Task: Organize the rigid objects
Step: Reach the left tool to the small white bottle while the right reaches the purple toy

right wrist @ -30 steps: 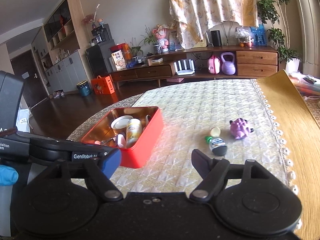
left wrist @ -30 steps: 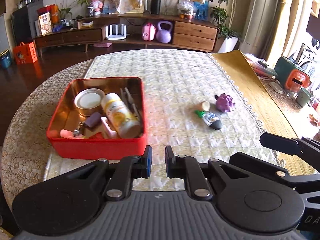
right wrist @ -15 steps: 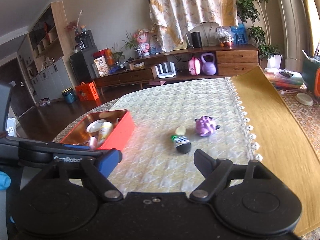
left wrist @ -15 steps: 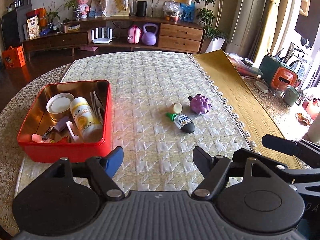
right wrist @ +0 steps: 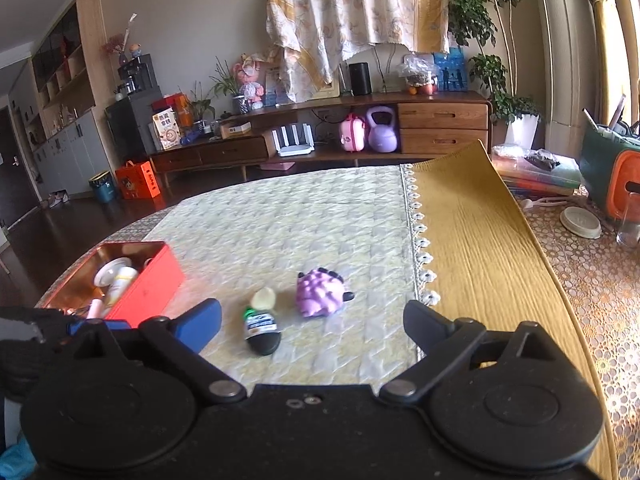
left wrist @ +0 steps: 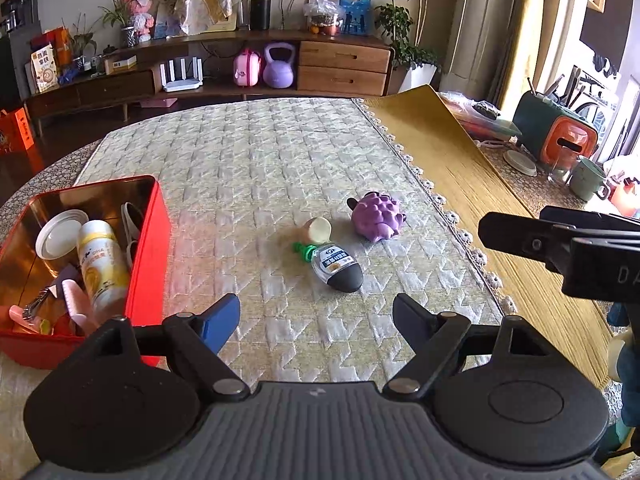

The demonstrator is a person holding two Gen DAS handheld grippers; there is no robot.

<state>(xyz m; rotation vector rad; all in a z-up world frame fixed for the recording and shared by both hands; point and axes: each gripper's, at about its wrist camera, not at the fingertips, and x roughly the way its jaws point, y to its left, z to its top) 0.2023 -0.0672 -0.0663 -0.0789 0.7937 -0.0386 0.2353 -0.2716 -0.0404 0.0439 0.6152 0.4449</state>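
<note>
- Left gripper (left wrist: 316,312) and right gripper (right wrist: 312,320): jaws wide and opening, nothing between them.
- Outstanding, mid-table: dark bottle (left wrist: 336,268) lying flat, cream cap (left wrist: 318,229) touching its neck, purple toy (left wrist: 378,220) just right.
- Done: red tin (left wrist: 150,240), left, already holds several items.
- Judgement: 3 items remain.

We read "OHA" on the yellow-and-white bottle (left wrist: 102,264) lying in the red tin (left wrist: 154,240). On the black body of the right gripper, seen in the left wrist view, we read the letters "DA" (left wrist: 628,276), cut off at the frame edge. The small dark-capped bottle (left wrist: 336,266) carries a printed label; we cannot make out its characters. The snack bag (left wrist: 44,68) on the sideboard bears large characters, illegible to us.
</note>
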